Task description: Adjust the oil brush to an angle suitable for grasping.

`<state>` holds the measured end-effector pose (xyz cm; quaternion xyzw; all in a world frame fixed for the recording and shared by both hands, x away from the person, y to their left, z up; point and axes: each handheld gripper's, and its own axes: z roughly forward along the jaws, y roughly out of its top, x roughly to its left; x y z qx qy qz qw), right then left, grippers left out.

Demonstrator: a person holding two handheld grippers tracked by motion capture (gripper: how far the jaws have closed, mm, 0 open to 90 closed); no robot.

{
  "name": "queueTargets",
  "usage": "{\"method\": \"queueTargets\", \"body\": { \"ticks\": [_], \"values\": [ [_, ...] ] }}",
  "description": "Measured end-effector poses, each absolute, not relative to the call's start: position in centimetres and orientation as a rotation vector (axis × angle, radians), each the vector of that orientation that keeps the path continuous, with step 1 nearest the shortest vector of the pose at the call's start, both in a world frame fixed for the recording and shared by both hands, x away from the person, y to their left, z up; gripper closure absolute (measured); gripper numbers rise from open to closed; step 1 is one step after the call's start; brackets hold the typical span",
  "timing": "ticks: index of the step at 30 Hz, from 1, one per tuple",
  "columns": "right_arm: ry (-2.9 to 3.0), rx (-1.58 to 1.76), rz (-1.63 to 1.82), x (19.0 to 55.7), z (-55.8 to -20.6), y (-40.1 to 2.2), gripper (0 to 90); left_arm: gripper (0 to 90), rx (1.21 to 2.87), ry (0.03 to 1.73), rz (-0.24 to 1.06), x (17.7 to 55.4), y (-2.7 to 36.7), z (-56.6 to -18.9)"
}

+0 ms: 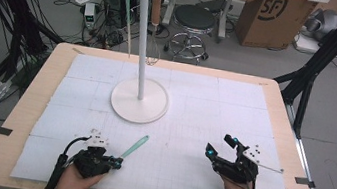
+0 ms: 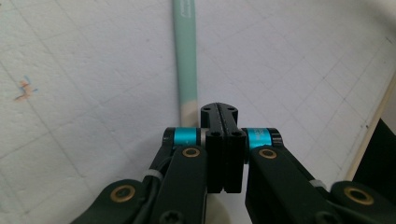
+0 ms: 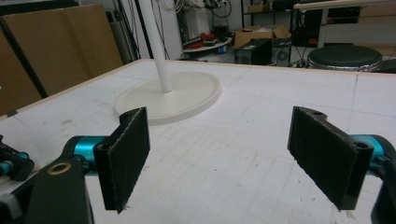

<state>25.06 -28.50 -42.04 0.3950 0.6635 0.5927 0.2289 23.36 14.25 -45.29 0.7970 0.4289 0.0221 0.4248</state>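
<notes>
A teal utensil (image 1: pixel 134 147) with a pale near end lies flat on the white mat, slanting toward my left gripper (image 1: pixel 116 163). In the left gripper view its handle (image 2: pixel 185 56) runs straight up from beside the left jaw, and its pale end slips behind that jaw. My left gripper (image 2: pixel 219 109) is shut, jaws pressed together with nothing visible between them. My right gripper (image 1: pixel 219 146) hovers at the front right of the mat, open; its pads (image 3: pixel 128 156) stand wide apart with nothing between them.
A white stand (image 1: pixel 139 100) with a round base (image 3: pixel 177 98) and a tall pole sits mid-mat; a teal-handled utensil (image 1: pixel 128 2) and a whisk (image 1: pixel 154 32) hang from its top hooks. The wooden table edge (image 1: pixel 41 85) frames the mat. Stool, boxes and cables lie beyond.
</notes>
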Motion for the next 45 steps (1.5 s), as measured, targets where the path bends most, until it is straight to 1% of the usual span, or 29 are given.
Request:
{"method": "queueTargets", "body": {
  "ticks": [9, 16, 23, 32, 39, 45],
  "values": [
    [1.831, 1.088, 1.621, 24.9, -42.1, -28.4, 20.4, 89.7, 1.976, 1.098, 0.076, 25.4, 15.0, -45.4],
    [1.829, 1.093, 1.615, 24.8, -42.2, -28.6, 20.4, 89.7, 1.975, 1.105, 0.071, 26.0, 15.4, -45.3],
    [1.824, 1.097, 1.611, 24.6, -42.2, -28.8, 20.4, 89.7, 1.942, 1.158, 0.087, 26.9, 16.7, -45.4],
    [1.823, 1.097, 1.610, 24.5, -42.1, -28.9, 20.4, 89.7, 1.931, 1.180, 0.106, 27.3, 17.7, -45.4],
    [1.824, 1.103, 1.606, 24.5, -42.2, -29.0, 20.4, 89.7, 1.914, 1.208, 0.094, 27.8, 18.8, -45.4],
    [1.825, 1.098, 1.603, 24.5, -42.2, -28.9, 20.4, 89.7, 1.923, 1.197, 0.096, 27.8, 18.9, -45.4]
  ]
}}
